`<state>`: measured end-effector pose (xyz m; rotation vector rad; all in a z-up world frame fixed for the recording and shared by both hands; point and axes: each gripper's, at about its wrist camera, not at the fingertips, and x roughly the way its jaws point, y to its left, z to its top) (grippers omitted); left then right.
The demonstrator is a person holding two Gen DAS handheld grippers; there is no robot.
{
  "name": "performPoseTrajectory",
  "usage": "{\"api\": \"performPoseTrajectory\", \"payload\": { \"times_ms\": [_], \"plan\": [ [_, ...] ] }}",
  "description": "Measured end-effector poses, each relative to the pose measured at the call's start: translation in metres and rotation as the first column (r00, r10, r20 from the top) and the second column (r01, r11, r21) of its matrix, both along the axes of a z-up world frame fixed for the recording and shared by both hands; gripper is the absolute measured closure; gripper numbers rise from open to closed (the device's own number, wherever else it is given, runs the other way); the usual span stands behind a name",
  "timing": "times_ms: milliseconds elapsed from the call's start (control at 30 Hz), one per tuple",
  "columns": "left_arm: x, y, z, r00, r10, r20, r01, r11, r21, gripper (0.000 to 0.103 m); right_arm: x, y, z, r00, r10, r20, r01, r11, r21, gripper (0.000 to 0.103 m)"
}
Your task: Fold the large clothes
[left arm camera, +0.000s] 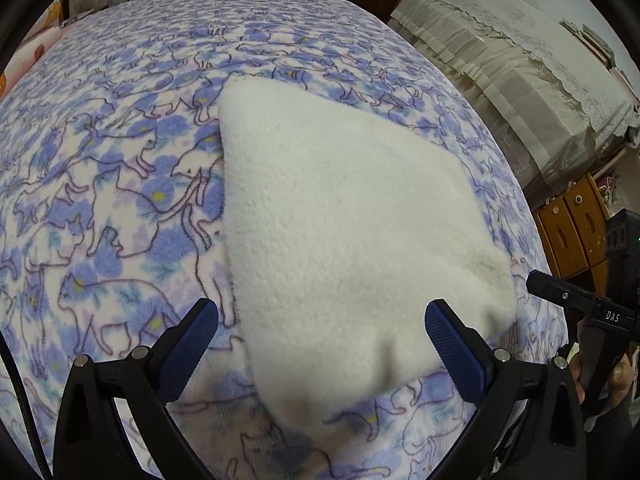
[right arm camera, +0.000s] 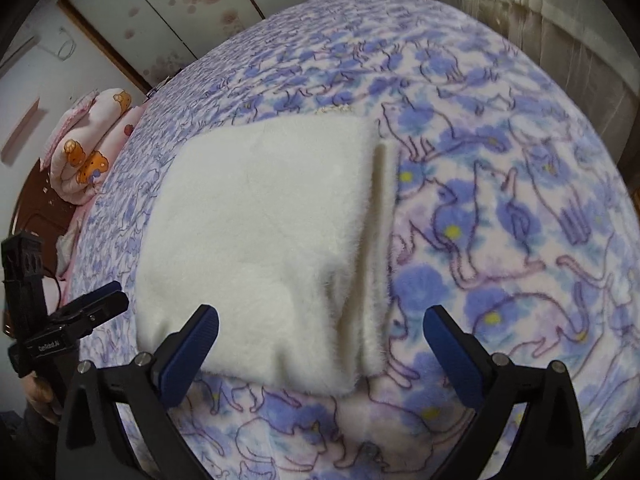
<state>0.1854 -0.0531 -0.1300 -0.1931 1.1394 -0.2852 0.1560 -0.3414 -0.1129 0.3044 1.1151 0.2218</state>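
I see both tongs, left (left arm camera: 322, 332) and right (right arm camera: 322, 334), wide open, empty; only my right view shows the sweater (right arm camera: 260, 248) layered edge on the bed (right arm camera: 500, 200)

Both wrist cams low, near (shared) white garment (left arm camera: 344, 216)

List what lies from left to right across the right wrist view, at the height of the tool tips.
Left tool → right tool's left fingertip → folded white garment → right tool's right fingertip → cat-print blanket.
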Motion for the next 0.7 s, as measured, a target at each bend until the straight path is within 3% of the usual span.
{"api": "performPoseTrajectory", "payload": {
  "times_ms": [367, 533, 700],
  "plan": [
    [0.036, 0.02, -0.045, 0.994, 0.034, -0.105, -0.043, 0.996, -0.082, 0.0, 0.037, -0.016, -0.045, 0.997, 0.004, -0.073, 0.005, 0.991, 0.133, 0.0],
    [0.049, 0.026, -0.068, 0.985, 0.007, -0.175, -0.042, 0.98, -0.193, 0.0, 0.057, -0.022, -0.072, 0.994, 0.016, -0.108, 0.008, 0.976, 0.219, 0.0],
    [0.059, 0.021, -0.086, 0.978, 0.003, -0.21, -0.048, 0.976, -0.212, 0.0, 0.076, -0.011, -0.093, 0.991, 0.059, -0.124, -0.023, 0.962, 0.271, 0.0]
  ]
}}
